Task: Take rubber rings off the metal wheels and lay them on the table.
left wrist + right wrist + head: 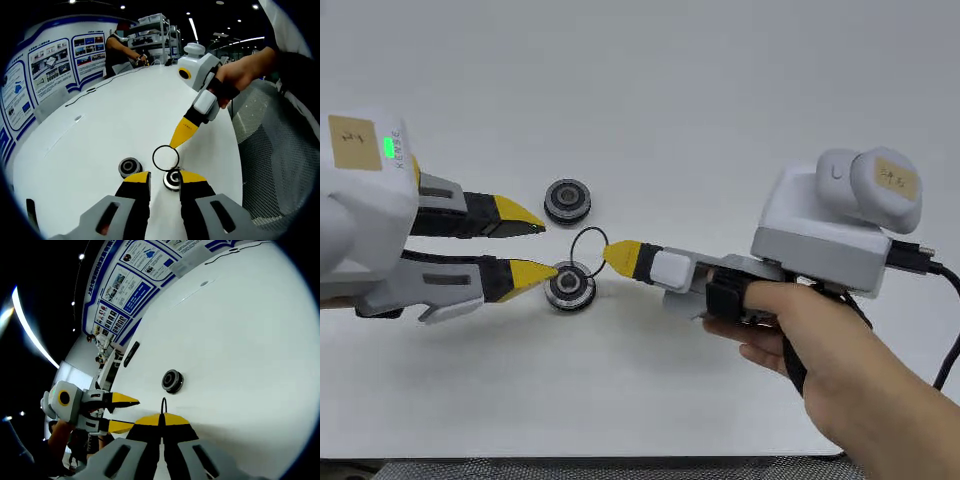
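Observation:
Two metal wheels lie on the white table (650,100): a far wheel (566,200) and a near wheel (570,287). A thin black rubber ring (588,244) hangs just above the near wheel, pinched at its edge by my right gripper (618,257), which is shut on it. My left gripper (550,249) is open, and its lower fingertip (542,271) rests against the near wheel. In the left gripper view the near wheel (173,180) sits between the yellow tips and the ring (165,157) floats just beyond. In the right gripper view the ring (163,407) shows edge-on.
The table's front edge (620,458) runs close below the hand. A black cable (945,290) trails off the right gripper. A grey mesh surface (270,150) lies beside the table, and a person (117,50) stands at its far end.

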### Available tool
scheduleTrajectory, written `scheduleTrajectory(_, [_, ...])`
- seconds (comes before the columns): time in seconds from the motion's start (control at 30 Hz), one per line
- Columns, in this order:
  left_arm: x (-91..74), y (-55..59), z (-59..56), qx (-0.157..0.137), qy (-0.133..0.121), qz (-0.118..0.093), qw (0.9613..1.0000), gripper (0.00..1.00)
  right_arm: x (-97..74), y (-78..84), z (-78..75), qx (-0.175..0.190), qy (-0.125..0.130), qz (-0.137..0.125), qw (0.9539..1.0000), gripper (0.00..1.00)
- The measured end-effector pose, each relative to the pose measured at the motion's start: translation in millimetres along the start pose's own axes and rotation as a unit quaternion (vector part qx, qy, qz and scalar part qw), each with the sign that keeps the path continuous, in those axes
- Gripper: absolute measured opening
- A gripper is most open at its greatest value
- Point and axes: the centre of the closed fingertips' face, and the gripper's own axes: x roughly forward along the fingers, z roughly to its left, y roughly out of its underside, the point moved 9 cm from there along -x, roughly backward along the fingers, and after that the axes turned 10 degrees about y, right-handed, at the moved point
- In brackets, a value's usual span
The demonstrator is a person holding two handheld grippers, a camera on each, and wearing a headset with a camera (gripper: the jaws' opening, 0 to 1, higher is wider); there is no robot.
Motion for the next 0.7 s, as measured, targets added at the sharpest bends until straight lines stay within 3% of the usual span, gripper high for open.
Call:
scheduleTrajectory(0.3, [0.1,6.1,0.9,-0.008,-0.006,0.001,0.9999,0.23,-11.5,-8.3,-23.1,0.021,0.034,-0.019,0.999,0.02])
scheduleTrajectory(0.7, [3.8,11.7,0.1,-0.015,-0.004,0.006,0.9999,0.22,-20.1,-10.9,-54.6,0.041,0.11,-0.025,0.9928,0.02])
